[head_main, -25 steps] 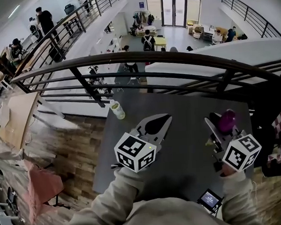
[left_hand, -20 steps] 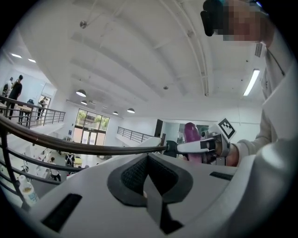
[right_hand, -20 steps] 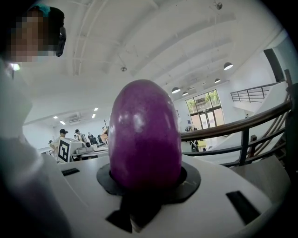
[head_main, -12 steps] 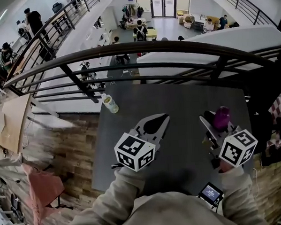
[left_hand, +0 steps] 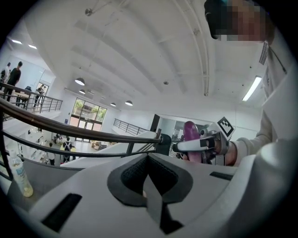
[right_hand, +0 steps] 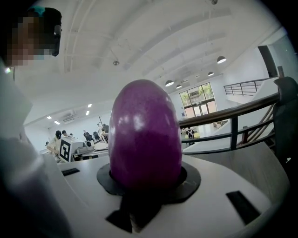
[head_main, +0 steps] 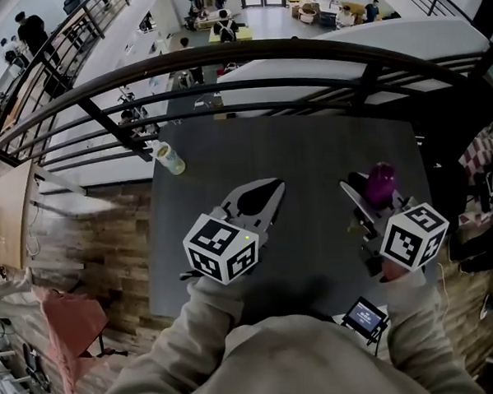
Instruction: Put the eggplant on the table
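Note:
A purple eggplant (head_main: 381, 181) stands upright between the jaws of my right gripper (head_main: 373, 190), which is shut on it, above the right part of the dark grey table (head_main: 310, 147). In the right gripper view the eggplant (right_hand: 145, 135) fills the middle and hides the fingertips. My left gripper (head_main: 274, 186) hovers over the table's middle, shut, with nothing in it. Its jaws meet at the tip in the left gripper view (left_hand: 148, 158). That view also shows the eggplant (left_hand: 189, 132) off to the right in the other gripper (left_hand: 205, 144).
A small plastic bottle (head_main: 169, 157) stands at the table's far left corner. A black railing (head_main: 223, 61) runs along the far edge, with a lower floor and people beyond. A small device with a lit screen (head_main: 365, 318) lies at the near right edge.
Both grippers have sunk a little toward the table, the right one still holding the eggplant. The head view has tilted, so the bottle and the table sit higher and further left in the picture.

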`<state>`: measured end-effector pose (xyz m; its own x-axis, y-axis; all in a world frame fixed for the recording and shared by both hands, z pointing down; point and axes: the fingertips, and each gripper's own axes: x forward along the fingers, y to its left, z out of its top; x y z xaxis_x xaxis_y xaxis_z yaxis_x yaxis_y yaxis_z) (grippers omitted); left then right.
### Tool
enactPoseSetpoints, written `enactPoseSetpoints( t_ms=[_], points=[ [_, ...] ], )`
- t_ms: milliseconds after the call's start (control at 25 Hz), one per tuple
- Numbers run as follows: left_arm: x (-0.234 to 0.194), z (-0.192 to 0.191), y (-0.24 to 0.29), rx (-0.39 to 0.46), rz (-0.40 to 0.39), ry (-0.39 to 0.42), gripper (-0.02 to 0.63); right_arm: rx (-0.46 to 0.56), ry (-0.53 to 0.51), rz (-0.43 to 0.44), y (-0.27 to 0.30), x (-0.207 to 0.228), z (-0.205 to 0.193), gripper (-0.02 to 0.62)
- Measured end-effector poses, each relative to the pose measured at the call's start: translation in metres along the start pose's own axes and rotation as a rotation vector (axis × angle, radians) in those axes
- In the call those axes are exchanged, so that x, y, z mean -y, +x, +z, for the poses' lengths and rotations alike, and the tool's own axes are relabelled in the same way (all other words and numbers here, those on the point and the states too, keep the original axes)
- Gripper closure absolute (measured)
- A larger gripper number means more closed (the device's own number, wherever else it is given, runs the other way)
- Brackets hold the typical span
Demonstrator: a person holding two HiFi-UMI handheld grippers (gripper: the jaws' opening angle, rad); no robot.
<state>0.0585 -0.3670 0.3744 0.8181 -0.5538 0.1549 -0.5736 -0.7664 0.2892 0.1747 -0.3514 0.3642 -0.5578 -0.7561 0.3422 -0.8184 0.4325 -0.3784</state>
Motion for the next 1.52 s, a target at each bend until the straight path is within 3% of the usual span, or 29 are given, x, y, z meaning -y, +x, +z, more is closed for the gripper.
enactPoseSetpoints(
  t_ms=[960, 1520],
  points=[
    [0.022, -0.074, 0.003, -0.096, -0.039, -0.131, 0.601, -0.178, 0.093, -0.002, -0.002, 0.018, -0.092, 0.453],
    [0.014, -0.129, -0.018, -0.191, -0.006, -0.199, 0.601, -0.274, 0.167, 0.015, 0.02, 0.022, -0.159, 0.453]
  ],
)
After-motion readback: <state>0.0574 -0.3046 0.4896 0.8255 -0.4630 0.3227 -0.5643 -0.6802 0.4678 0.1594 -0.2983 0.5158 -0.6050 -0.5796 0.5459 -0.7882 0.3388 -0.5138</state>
